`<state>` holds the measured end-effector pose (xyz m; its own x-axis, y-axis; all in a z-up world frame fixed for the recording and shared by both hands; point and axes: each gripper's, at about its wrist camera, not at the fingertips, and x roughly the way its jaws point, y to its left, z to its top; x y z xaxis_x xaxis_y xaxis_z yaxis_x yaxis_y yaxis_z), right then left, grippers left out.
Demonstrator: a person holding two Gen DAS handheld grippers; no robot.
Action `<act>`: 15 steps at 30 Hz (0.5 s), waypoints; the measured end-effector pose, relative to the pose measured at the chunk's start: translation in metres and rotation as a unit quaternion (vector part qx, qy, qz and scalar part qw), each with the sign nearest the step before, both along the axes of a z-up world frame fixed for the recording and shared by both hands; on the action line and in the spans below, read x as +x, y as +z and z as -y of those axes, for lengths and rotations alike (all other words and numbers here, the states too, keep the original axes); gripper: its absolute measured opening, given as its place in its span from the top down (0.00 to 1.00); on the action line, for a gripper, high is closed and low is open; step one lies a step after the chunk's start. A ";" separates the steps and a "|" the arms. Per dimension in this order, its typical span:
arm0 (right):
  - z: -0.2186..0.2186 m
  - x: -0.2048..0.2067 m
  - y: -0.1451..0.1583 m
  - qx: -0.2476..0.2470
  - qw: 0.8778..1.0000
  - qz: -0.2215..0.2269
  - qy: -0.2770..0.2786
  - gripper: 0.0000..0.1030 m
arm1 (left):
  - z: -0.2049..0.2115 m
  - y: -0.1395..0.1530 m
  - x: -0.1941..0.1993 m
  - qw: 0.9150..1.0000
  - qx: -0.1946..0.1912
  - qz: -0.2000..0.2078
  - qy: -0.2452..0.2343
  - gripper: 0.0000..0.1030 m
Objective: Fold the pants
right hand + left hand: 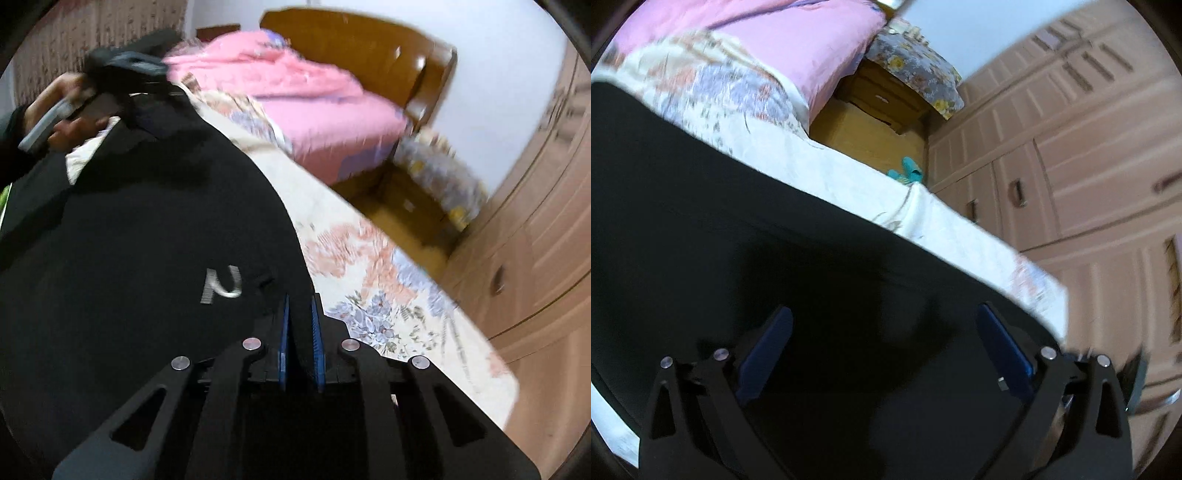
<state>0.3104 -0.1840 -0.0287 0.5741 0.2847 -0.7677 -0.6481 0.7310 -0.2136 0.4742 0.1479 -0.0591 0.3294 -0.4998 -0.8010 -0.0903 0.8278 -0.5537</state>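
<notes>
Right wrist | right hand-held gripper (pixel 300 314) pinching black pants (pixel 129 240) | floral bedsheet (pixel 388 295)

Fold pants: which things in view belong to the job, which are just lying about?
Job: black pants on the floral sheet; right gripper, nearly shut on the pants edge; left gripper, open over the pants.

Lying about: pink quilt, nightstand, teal slippers, wardrobe, headboard.
</notes>
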 end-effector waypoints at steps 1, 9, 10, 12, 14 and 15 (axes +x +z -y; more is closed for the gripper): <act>-0.004 -0.010 0.003 -0.005 1.000 0.015 0.000 0.87 | 0.000 0.000 0.002 1.000 -0.014 -0.008 0.014 0.03; -0.025 -0.092 0.013 -0.018 0.995 0.102 -0.004 0.93 | 0.007 -0.008 0.025 0.995 0.059 -0.054 0.066 0.09; -0.025 -0.099 0.013 -0.014 0.994 0.105 -0.007 0.93 | 0.003 -0.010 0.024 0.993 0.068 -0.059 0.075 0.30; -0.028 -0.106 0.014 -0.014 0.994 0.103 -0.013 0.93 | -0.008 -0.009 0.015 0.990 0.098 -0.053 0.087 0.80; -0.029 -0.113 0.014 -0.018 0.994 0.109 -0.016 0.93 | -0.028 0.004 -0.010 0.993 0.058 -0.018 0.103 0.91; -0.030 -0.116 0.015 -0.016 0.994 0.109 -0.017 0.93 | -0.035 0.014 -0.024 0.993 0.051 0.002 0.109 0.91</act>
